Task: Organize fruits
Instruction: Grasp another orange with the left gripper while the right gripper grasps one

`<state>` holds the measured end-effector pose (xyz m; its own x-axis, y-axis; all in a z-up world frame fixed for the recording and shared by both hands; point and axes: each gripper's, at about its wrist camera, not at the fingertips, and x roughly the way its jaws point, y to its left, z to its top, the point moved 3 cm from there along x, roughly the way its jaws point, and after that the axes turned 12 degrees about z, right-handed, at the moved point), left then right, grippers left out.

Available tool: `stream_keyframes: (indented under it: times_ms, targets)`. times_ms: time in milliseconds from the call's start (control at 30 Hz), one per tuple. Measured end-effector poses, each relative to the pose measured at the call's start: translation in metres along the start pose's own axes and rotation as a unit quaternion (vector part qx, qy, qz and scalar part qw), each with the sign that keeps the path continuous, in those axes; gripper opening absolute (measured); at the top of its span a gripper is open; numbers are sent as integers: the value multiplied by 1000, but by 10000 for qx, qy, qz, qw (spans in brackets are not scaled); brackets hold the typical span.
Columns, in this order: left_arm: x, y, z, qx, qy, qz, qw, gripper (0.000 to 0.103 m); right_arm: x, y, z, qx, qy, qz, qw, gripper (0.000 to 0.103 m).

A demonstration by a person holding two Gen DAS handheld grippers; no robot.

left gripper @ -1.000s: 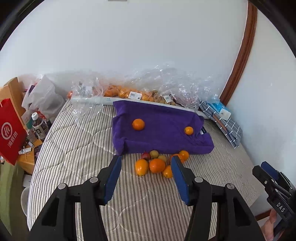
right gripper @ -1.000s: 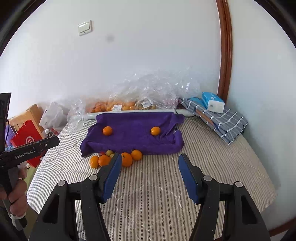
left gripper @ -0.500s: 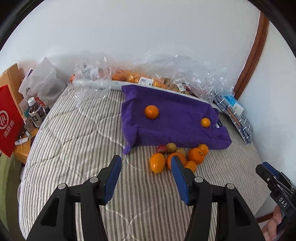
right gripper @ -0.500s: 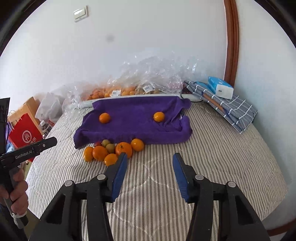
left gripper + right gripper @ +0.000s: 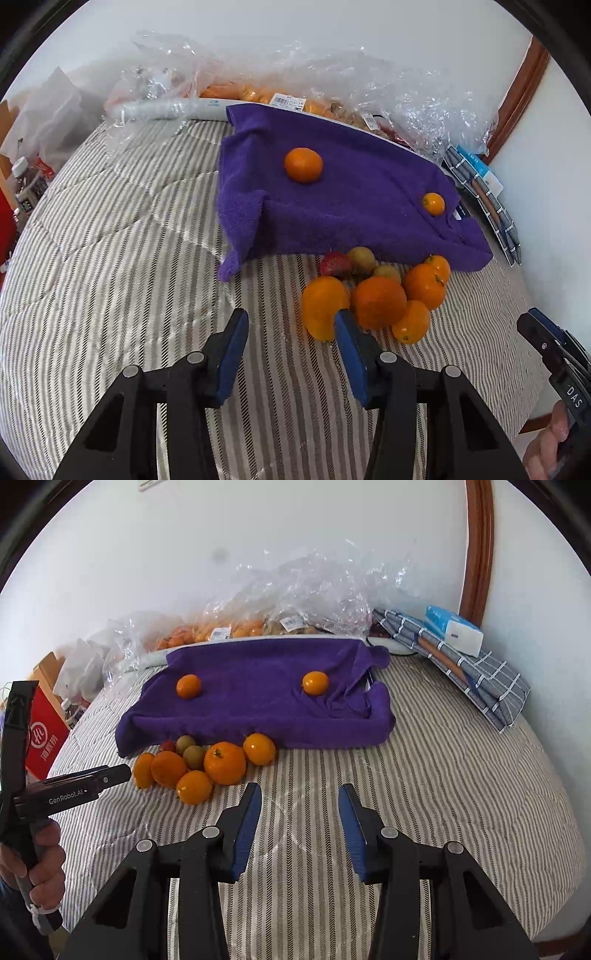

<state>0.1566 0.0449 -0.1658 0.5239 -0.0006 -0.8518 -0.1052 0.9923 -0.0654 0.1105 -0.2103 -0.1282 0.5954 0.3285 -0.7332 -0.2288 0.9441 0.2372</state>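
A purple towel (image 5: pixel 351 206) (image 5: pixel 258 709) lies on the striped bed cover, with one orange (image 5: pixel 303 165) (image 5: pixel 188 686) at its left and a smaller one (image 5: pixel 433 204) (image 5: pixel 315 682) at its right. In front of it sits a pile of oranges (image 5: pixel 378 302) (image 5: pixel 224 762), with small greenish fruits (image 5: pixel 362 258) and a red one (image 5: pixel 334 264). My left gripper (image 5: pixel 291 319) hovers just short of the pile. Its jaws are closing on nothing, and the right fingertip overlaps the leftmost orange (image 5: pixel 321 306). My right gripper (image 5: pixel 300 792), also closing and empty, is over bare cover to the right of the pile.
Crumpled clear bags (image 5: pixel 277 92) (image 5: pixel 295 602) with packed fruit line the wall behind the towel. A folded checked cloth (image 5: pixel 480 679) with a blue tissue pack (image 5: pixel 454 627) lies at the back right. A red paper bag (image 5: pixel 42 734) and a bottle (image 5: pixel 26 177) stand beside the bed on the left.
Both grippers have sunk and come closer to the fruit pile, which now looks larger. Both pairs of jaws stand narrower than before.
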Motion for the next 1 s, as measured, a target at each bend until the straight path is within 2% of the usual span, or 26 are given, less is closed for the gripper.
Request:
stream_keyframes:
  times_ms: [267, 367, 533, 700, 1000]
  targets:
    - [12, -18, 2, 205, -106, -180, 9996, 43, 26, -12, -5, 119, 148, 75, 9998, 43]
    - [14, -20, 2, 233, -56, -351, 9991, 28, 31, -12, -7, 133, 185, 111, 9997, 43]
    - [5, -13, -1, 515, -212, -91, 9984, 28, 37, -12, -9, 107, 208, 110, 9997, 43]
    - [4, 5, -1, 481, -321, 216, 9981, 28, 44, -15, -4, 147, 141, 178, 9996, 43]
    - [12, 17, 7, 287, -676, -3, 9973, 28, 72, -9, 16, 199, 123, 628, 9978, 43]
